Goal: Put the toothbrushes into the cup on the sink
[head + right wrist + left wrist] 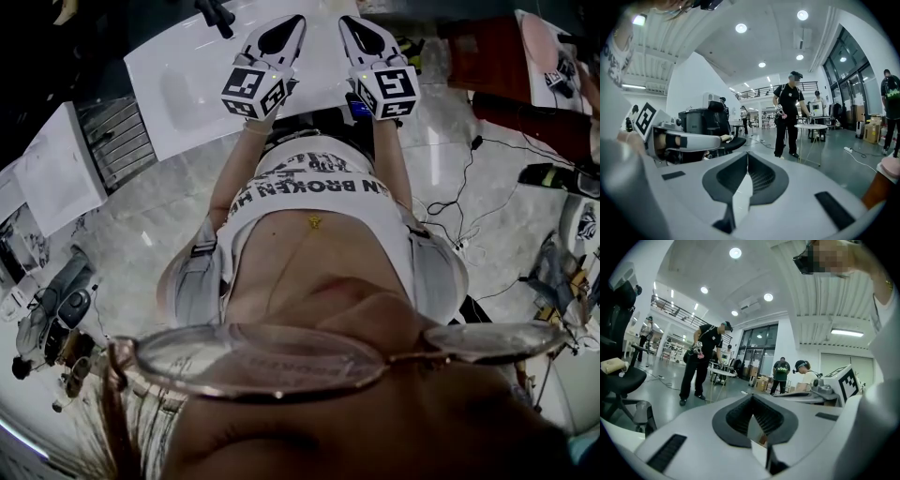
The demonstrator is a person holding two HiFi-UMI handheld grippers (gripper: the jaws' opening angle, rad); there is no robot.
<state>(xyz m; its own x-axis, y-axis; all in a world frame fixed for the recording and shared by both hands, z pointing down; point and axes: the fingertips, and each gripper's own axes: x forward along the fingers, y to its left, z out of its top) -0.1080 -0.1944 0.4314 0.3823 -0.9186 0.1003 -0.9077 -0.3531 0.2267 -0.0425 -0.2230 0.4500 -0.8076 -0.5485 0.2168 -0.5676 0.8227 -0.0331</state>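
Head view shows white sink [192, 52] over marble floor [159, 211]

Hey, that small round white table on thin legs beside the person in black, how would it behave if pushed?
The small round white table looks light: its thin splayed legs carry only a slim top. Pushed at the rim, it would probably tip; pushed low, it may slide across the glossy grey floor.

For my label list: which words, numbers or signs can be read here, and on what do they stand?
"BROKEN": on the person's white T-shirt, inside a longer line.
Rest of the T-shirt print: too distorted to read.
Left gripper and right gripper: square markers only, no words.
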